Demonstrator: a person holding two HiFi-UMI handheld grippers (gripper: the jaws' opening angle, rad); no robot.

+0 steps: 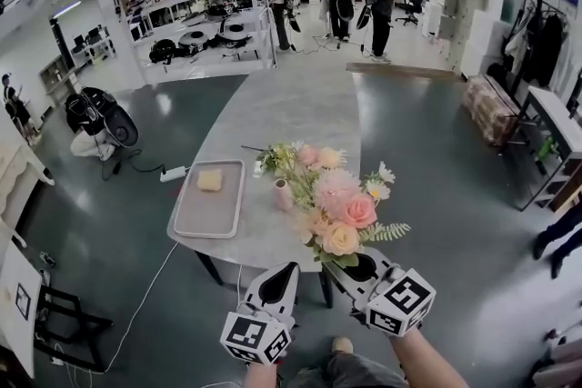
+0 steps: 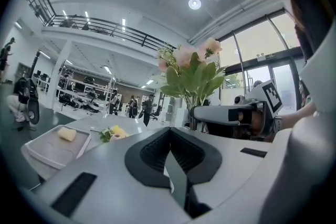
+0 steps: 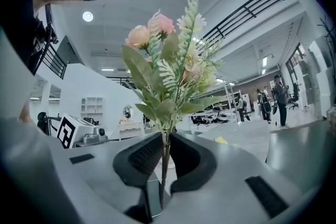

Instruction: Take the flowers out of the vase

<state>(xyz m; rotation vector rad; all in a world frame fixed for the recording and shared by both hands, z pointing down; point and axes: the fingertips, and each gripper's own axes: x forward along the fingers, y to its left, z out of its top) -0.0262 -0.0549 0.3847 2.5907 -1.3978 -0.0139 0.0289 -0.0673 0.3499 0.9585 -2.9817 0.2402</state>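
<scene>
Lower centre, the right gripper [image 1: 344, 268] pinches the bouquet [image 1: 338, 204] by its stems, sparing blooms, clear of the vase [image 1: 282, 193]; the left gripper [image 1: 284, 277] is closed, empty.

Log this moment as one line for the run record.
left gripper: shut, empty | right gripper: fingers shut on bouquet stems | vase: on table, beside tray

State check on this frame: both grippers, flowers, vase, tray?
left gripper: shut, empty.
right gripper: shut on the bouquet's stems.
pink and peach flower bouquet: out of the vase, held by the right gripper.
small pink vase: upright on the grey table.
grey rectangular tray: flat on the table, holding a yellow block.
</scene>
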